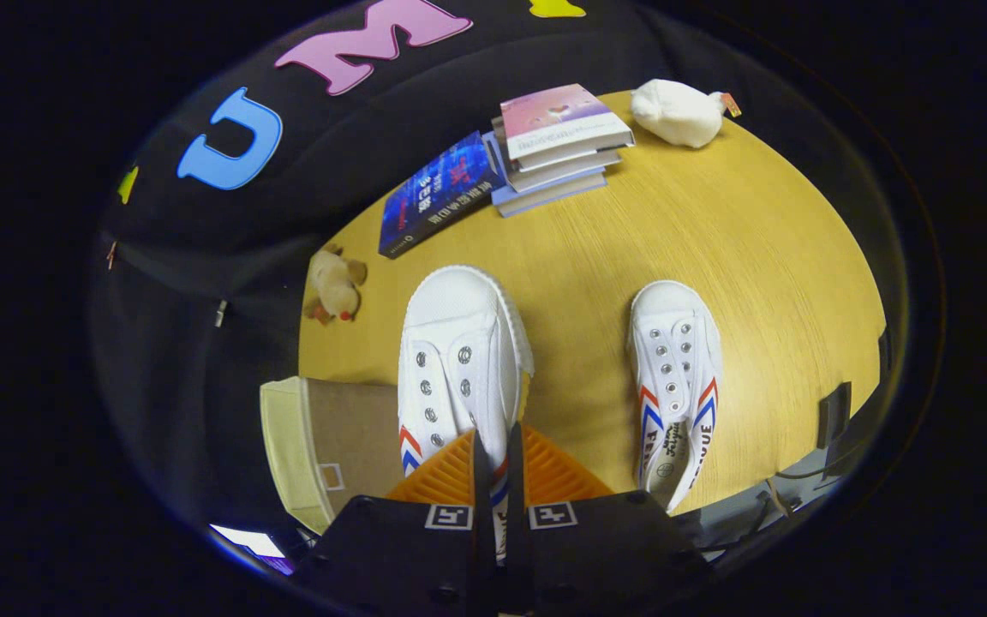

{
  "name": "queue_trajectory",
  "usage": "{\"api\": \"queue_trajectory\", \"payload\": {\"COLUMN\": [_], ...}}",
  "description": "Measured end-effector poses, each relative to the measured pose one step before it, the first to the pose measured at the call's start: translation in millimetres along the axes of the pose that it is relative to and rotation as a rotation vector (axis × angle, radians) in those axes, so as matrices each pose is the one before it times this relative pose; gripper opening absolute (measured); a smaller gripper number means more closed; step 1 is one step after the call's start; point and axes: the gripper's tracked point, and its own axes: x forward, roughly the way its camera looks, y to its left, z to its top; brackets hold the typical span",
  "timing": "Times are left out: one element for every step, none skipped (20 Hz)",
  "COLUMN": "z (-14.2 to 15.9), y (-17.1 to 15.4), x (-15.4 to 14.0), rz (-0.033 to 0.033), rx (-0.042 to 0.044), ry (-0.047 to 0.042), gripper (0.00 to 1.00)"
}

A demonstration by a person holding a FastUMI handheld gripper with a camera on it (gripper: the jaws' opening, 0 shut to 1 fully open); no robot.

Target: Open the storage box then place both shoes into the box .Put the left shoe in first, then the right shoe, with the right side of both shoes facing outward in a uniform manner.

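My gripper (498,450) is shut on a white canvas shoe (457,338) with red and blue stripes. The fingers pinch the thin edge of its right side wall near the heel, and its toe points away from me. The shoe hangs raised over the wooden table (742,231), beside the storage box. A second matching shoe (675,377) lies flat on the table to the right, toe also pointing away. The beige storage box (322,437) stands left of the held shoe, showing a cream wall and a brown face with a small square tab. I cannot tell how its lid stands.
A stack of books (558,141) and a blue book (438,193) lie at the table's far side. A white plush toy (678,111) sits beyond them, and a small plush animal (335,287) lies near the left edge beyond the box. Bare wood separates the shoes.
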Motion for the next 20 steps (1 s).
{"api": "queue_trajectory", "payload": {"z": [3.72,2.03,1.09,-0.45,-0.25,-4.45,-5.09,-6.21,-6.91,-7.8,-7.36,-7.74,-6.09,-7.1,-5.84,-6.24,-6.51,-8.65,-7.53,-6.43], "y": [17.42,18.01,18.25,19.09,19.18,19.21,17.83,16.96,15.16,13.21,10.82,9.37,6.42,5.77,4.51,4.79,2.93,3.26,2.6,1.89], "x": [-11.46,-10.65,-8.17,-7.13,-4.09,-3.98,-1.33,1.19,3.59,5.27,6.93,8.25,9.75,10.31,10.87,11.33,11.69,11.14,9.7,9.9], "rz": [0.02301,0.01916,0.01836,0.02297,0.02552,0.02517,0.02207,0.02035,0.01678,0.01089,0.00382,-0.00346,-0.01319,-0.01491,-0.01603,-0.0161,-0.01638,-0.01627,-0.01846,-0.0196], "rx": [-0.00572,0.00252,0.01053,0.0028,0.00587,0.00824,0.01264,0.01518,0.01472,0.01343,0.00891,0.00523,0.00847,0.0082,0.01053,0.00785,0.0047,0.00165,-0.00259,-0.00121], "ry": [-0.00651,-0.00312,-0.0025,0.00392,0.00104,0.01068,0.01501,0.02017,0.02297,0.02268,0.02062,0.01676,0.01036,0.01028,0.00529,0.00788,0.01238,0.01687,0.02004,0.01638], "gripper": [0.09,0.09,0.09,0.09,0.09,0.09,0.09,0.09,0.09,0.09,0.09,0.09,0.09,0.09,0.09,0.09,0.09,0.09,0.09,0.09]}}
